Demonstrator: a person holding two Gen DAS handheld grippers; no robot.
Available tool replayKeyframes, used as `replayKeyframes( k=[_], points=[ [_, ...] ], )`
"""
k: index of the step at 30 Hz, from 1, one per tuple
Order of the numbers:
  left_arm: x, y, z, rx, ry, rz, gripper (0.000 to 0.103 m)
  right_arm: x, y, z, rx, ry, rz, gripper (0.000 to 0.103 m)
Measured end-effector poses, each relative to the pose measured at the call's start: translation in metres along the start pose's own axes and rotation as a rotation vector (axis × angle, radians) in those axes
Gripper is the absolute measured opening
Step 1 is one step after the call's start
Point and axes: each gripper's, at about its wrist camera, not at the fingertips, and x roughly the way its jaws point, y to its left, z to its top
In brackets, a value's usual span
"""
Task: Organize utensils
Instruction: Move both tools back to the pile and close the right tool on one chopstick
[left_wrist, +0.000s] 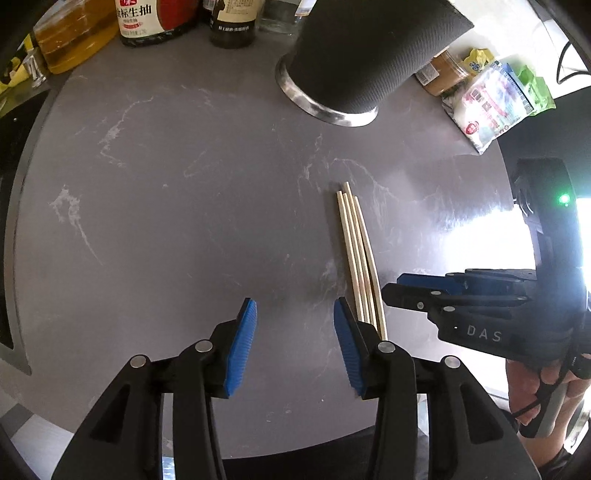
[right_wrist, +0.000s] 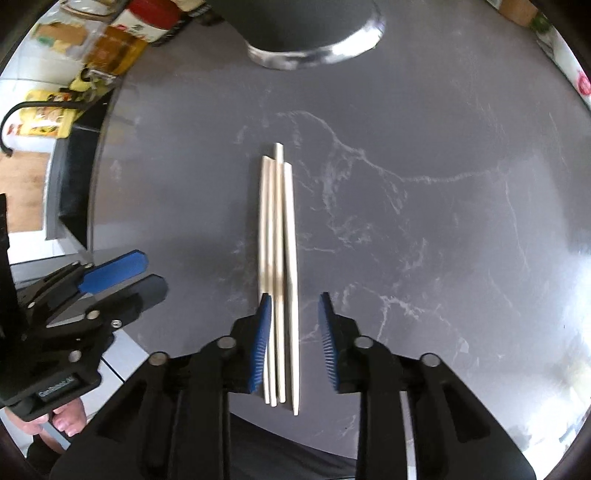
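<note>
Several pale wooden chopsticks (right_wrist: 279, 258) lie side by side on the grey marbled countertop (right_wrist: 406, 221), pointing away from me. My right gripper (right_wrist: 295, 332) is open, its blue pads (right_wrist: 260, 343) straddling the near ends of the chopsticks, the left pad touching or nearly touching them. In the left wrist view the chopsticks (left_wrist: 360, 258) lie just right of my open, empty left gripper (left_wrist: 295, 332). The right gripper (left_wrist: 443, 295) reaches in from the right there. A black cylindrical holder with a steel base (left_wrist: 347, 66) stands at the back, also in the right wrist view (right_wrist: 314, 37).
Sauce and oil bottles (left_wrist: 147, 18) stand at the back left. Food packets (left_wrist: 487, 103) and a jar (left_wrist: 443, 74) lie at the back right. The left gripper (right_wrist: 110, 284) shows at the left of the right wrist view. The counter's edge runs along the left.
</note>
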Motion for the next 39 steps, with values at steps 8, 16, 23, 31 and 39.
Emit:
replayKeyframes(
  k=[8, 16, 23, 31, 39],
  points=[
    [0.005, 0.002, 0.003, 0.043, 0.031, -0.034, 0.042, 0.006, 0.008, 0.002, 0.009, 0.009, -0.073, 0.017],
    [0.009, 0.004, 0.007, 0.069, 0.051, -0.059, 0.042, 0.016, 0.014, 0.007, 0.01, 0.031, -0.11, 0.017],
    [0.008, 0.006, 0.009, 0.082, 0.048, -0.08, 0.042, 0.018, 0.021, 0.008, 0.003, 0.027, -0.168, 0.013],
    [0.005, 0.016, 0.009, 0.064, 0.04, -0.089, 0.042, 0.028, 0.047, 0.012, -0.03, 0.026, -0.254, 0.013],
    [0.001, 0.026, 0.004, 0.045, 0.035, -0.097, 0.042, 0.037, 0.077, 0.002, -0.055, 0.0, -0.368, 0.012]
  ],
)
